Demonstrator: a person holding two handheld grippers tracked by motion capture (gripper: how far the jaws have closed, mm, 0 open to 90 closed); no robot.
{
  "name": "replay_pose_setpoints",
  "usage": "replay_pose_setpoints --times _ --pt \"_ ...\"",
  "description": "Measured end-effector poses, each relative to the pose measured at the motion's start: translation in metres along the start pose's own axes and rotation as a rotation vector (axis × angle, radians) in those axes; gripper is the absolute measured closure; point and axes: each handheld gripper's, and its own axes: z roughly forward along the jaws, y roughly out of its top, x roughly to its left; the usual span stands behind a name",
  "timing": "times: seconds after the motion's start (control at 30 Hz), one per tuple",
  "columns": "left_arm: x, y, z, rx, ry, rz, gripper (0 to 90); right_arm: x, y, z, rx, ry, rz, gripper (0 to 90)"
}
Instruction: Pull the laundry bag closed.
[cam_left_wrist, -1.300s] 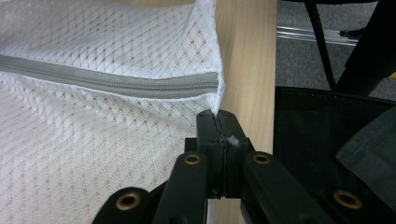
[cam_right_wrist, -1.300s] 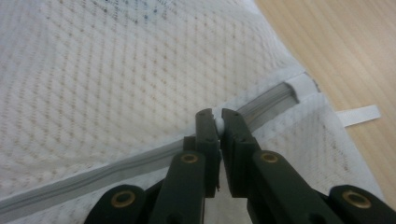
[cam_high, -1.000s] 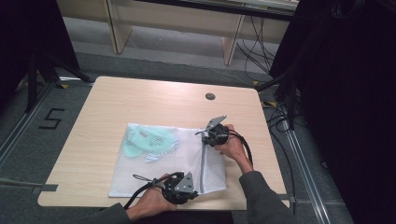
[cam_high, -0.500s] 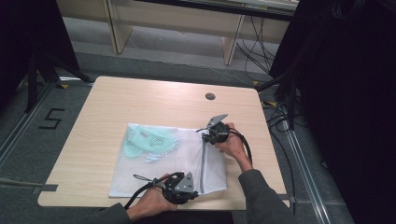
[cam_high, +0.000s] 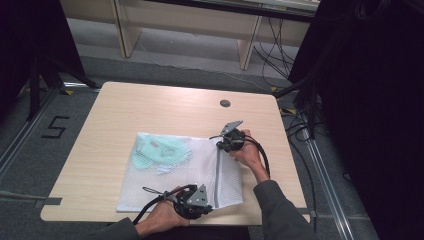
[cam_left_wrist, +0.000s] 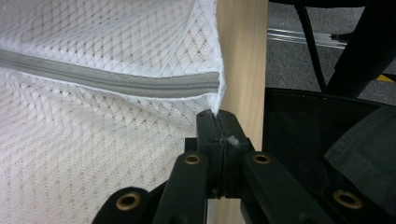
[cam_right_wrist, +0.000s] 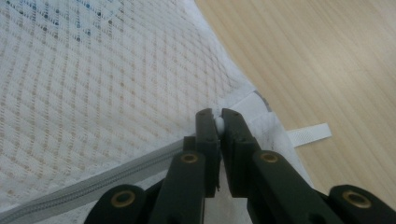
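Black two-jaw left gripper (cam_left_wrist: 218, 122) and right gripper (cam_right_wrist: 218, 120), brass-coloured rivets at the joints; black cables (cam_high: 263, 152) trailing; grey plates on top; grey sleeves (cam_high: 277, 210).

1. One white mesh bag (cam_high: 190, 175), lower middle of the high view.
2. One grey zipper (cam_high: 218, 175) on it, right of centre.
3. One pale green item (cam_high: 160, 151) inside, centre left.
4. Two grippers: one (cam_high: 202, 206) at bottom centre, one (cam_high: 222, 145) right of centre.
5. One table (cam_high: 150, 110).
6. One white loop tab (cam_right_wrist: 310, 133), right of the right gripper view.
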Motion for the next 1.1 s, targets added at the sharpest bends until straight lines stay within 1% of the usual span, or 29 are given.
replay_pose_setpoints --times 0.03,0.07,0.13,0.17,0.23,0.27,0.33,0.37,0.4,0.43,0.47,0.53,0.57,0.6,0.67,0.7,0.73,0.77,0.8,0.83,0.87,0.9,0.97,1.0,1.03,1.07,1.1 --pt "-0.0007 -0.0003 0.0006 -0.002 0.001 -0.003 89.1 0.0 0.0003 0.0 0.001 -0.004 0.005 86.6" --pt "-0.0009 -0.0004 0.0008 -0.004 0.001 -0.007 89.1 0.0013 0.0003 -0.0003 0.002 -0.004 0.027 86.6" --pt "-0.0003 0.0002 0.0009 -0.003 -0.003 0.0 89.1 0.0005 0.0006 -0.0001 -0.004 0.0 0.024 86.6" --pt "-0.0008 0.0 0.0012 -0.006 0.0 -0.003 89.1 0.0009 0.0007 -0.0007 0.001 -0.009 0.03 86.6" --pt "-0.0008 0.0001 0.0006 -0.005 0.0 -0.003 89.1 -0.0003 0.0011 0.0 -0.006 -0.011 0.015 86.6" --pt "-0.0003 0.0003 0.0002 -0.002 0.004 0.002 89.1 -0.0009 0.0013 0.0006 -0.006 -0.021 0.004 86.6" --pt "-0.0003 0.0001 0.0001 -0.007 0.001 -0.003 89.1 -0.0007 0.0015 0.001 -0.006 -0.023 0.002 86.6" --pt "-0.0001 0.0 0.0001 -0.007 0.001 -0.003 89.1 -0.0001 0.0018 0.0009 0.0 -0.03 0.012 86.6" --pt "0.0001 0.0002 0.0002 -0.009 -0.005 -0.007 89.1 0.001 0.002 0.0008 0.012 -0.037 0.033 86.6" --pt "-0.0001 0.0005 0.0004 -0.01 -0.002 -0.008 89.1 0.0013 0.002 0.0011 0.011 -0.032 0.038 86.6" --pt "0.0006 0.0009 0.0003 -0.004 -0.001 0.001 89.1 0.0006 0.0018 0.0017 0.012 -0.035 0.034 86.6" --pt "0.0009 0.001 0.0005 -0.006 -0.002 0.003 89.1 0.0001 0.0017 0.0026 0.008 -0.031 0.032 86.6" --pt "0.0011 0.001 0.0002 -0.004 -0.005 0.0 89.1 0.0 0.0017 0.0029 0.011 -0.038 0.033 86.6" --pt "0.0011 0.001 0.0002 -0.004 -0.004 0.002 89.1 -0.0017 0.0017 0.0035 -0.006 -0.03 0.007 86.6" --pt "0.0011 0.0011 0.0002 -0.006 -0.006 0.0 89.1 -0.0019 0.0017 0.0033 -0.008 -0.035 0.008 86.6" --pt "0.0014 0.0012 -0.0003 0.001 -0.013 0.005 89.1 -0.0012 0.0017 0.0027 -0.003 -0.036 0.022 86.6" --pt "-0.0005 0.0013 0.0003 -0.013 -0.016 -0.011 89.1 -0.0023 0.0017 0.0025 -0.004 -0.05 0.013 86.6" --pt "-0.0002 0.0018 0.0 -0.009 -0.014 -0.002 89.1 -0.002 0.0014 0.002 0.002 -0.05 0.03 86.6" --pt "-0.0003 0.0019 0.0009 -0.017 -0.012 -0.01 89.1 -0.0031 0.0008 0.0021 0.0 -0.039 0.024 86.6" --pt "0.0009 0.0017 0.002 -0.015 -0.009 -0.006 89.1 -0.0026 0.0001 0.0019 0.007 -0.052 0.041 86.6" --pt "0.0035 0.0012 0.0024 0.004 -0.01 0.004 89.1 -0.0041 0.0 0.0019 -0.008 -0.057 0.019 86.6" --pt "0.0029 0.0008 0.0043 -0.012 -0.017 -0.018 89.0 -0.0044 0.0006 0.0018 -0.01 -0.06 0.016 86.6" --pt "0.0026 0.001 0.0055 -0.011 -0.017 -0.018 89.0 -0.0047 0.0005 0.0018 -0.01 -0.065 0.014 86.6" --pt "0.0022 0.0015 0.0058 -0.015 -0.017 -0.023 89.0 -0.0044 0.0005 0.0018 -0.007 -0.064 0.02 86.6" --pt "0.0024 0.0022 0.0055 -0.014 -0.014 -0.022 89.0 -0.0032 0.0003 0.0018 -0.002 -0.061 0.04 86.5" --pt "0.0029 0.0027 0.0053 -0.014 -0.014 -0.022 88.9 -0.0041 0.0004 0.0027 -0.008 -0.07 0.028 86.5" --pt "0.0034 0.0033 0.0051 -0.015 -0.014 -0.023 88.9 -0.004 0.0003 0.0029 -0.005 -0.064 0.021 86.4"
